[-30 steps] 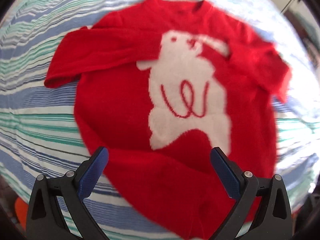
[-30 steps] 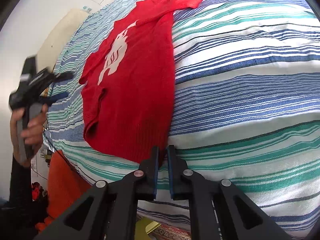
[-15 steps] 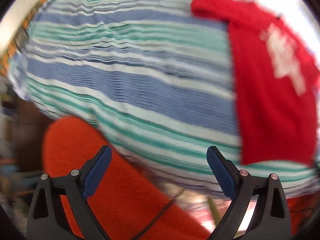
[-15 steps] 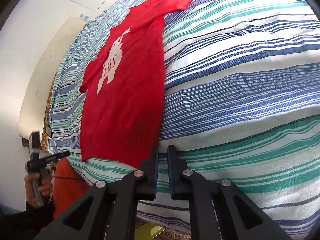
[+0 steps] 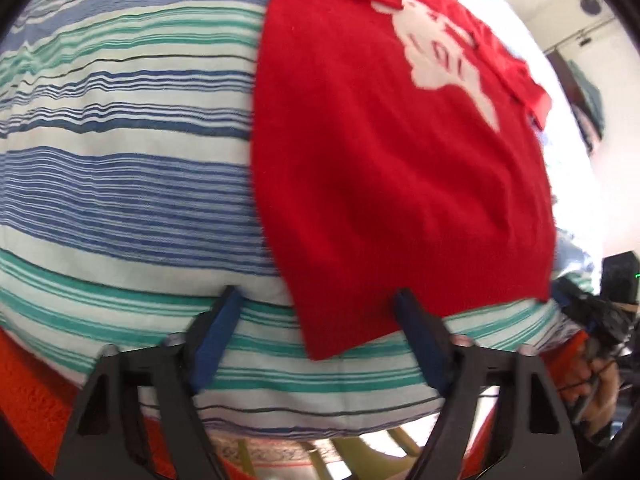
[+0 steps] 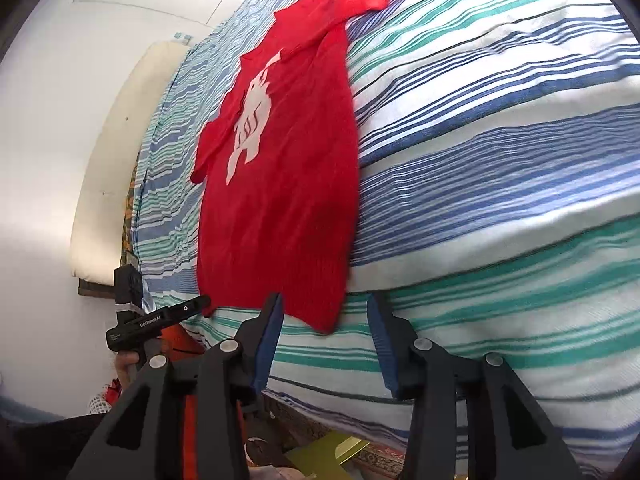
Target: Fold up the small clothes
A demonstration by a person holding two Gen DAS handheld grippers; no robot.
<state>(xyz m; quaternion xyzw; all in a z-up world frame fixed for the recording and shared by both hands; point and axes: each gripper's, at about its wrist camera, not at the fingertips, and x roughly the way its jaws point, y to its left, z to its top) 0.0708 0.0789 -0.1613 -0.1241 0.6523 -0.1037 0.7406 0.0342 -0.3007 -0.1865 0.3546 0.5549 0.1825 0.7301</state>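
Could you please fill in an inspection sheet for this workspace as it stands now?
Surface: striped bedcover, smooth.
Job's things: red sweater lies flat, white animal motif up, hem at the near edge.
Clutter: nothing seen on the cover.
Tongs: left tongs open, closing lately, straddling the left hem corner; right tongs open, just opening, straddling the right hem corner; pads not pressing.
Cables: nothing seen clearly.
Surroundings: orange fabric below the edge; white wall; cream headboard.

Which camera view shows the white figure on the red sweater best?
The right wrist view: the whole white figure on the red sweater is visible, though small. The left wrist view shows it larger, but blurred and partly covered by a sleeve.
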